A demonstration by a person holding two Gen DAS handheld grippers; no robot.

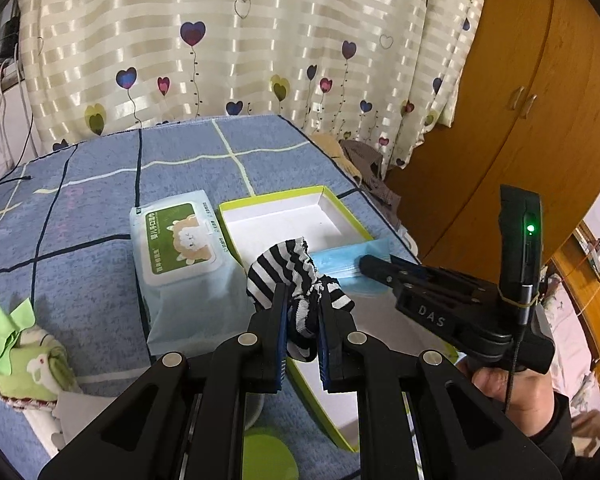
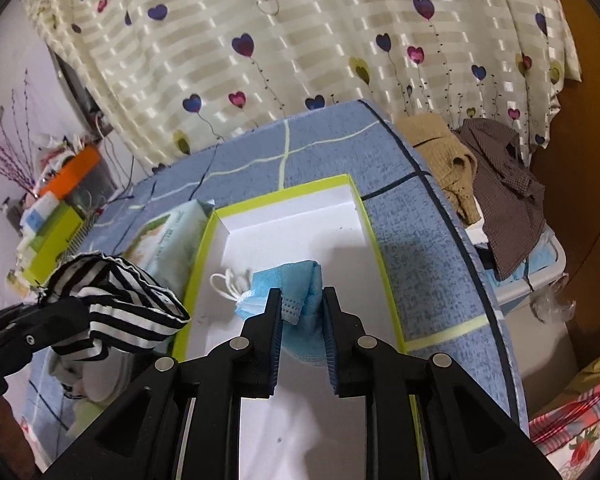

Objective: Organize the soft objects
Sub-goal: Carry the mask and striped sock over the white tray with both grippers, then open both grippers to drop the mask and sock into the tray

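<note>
A cream striped curtain (image 1: 236,40) printed with purple and pink hearts hung behind the blue checked bedspread (image 1: 100,200). To the right stood a wooden wardrobe (image 1: 520,120) with two door handles. A tan garment (image 2: 444,152) and a brown checked shirt (image 2: 504,184) lay heaped together beside the bed's edge. On the far left an orange box (image 2: 72,176) sat above a lime-green box (image 2: 54,240), near purple twigs (image 2: 8,152).
</note>
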